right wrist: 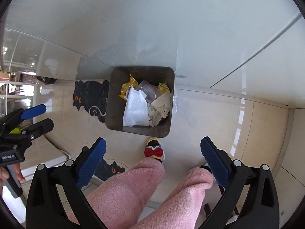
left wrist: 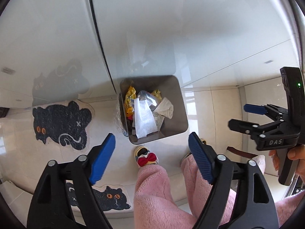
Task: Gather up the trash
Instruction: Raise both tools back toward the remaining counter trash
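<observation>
I hold both the left gripper (left wrist: pixel 151 153) and right gripper (right wrist: pixel 153 157) spread apart and empty, pointing steeply down, the trash bin (left wrist: pixel 177 112) of crumpled waste directly below and ahead, roughly equidistant from each.

Your grey square metal bin (right wrist: pixel 116 95): white quilted paper sheet (right wrist: pixel 135 110), yellow crinkled wrappers (right wrist: pixel 129 86) inside. Black cat-shaped rug (left wrist: pixel 61 123), orange eyes. Your fuzzy pink trousers (right wrist: pixel 124 194); red bow slipper (right wrist: pixel 154 151). Tongs' pads (right wrist: pixel 91 164) blue, ribbed.
</observation>
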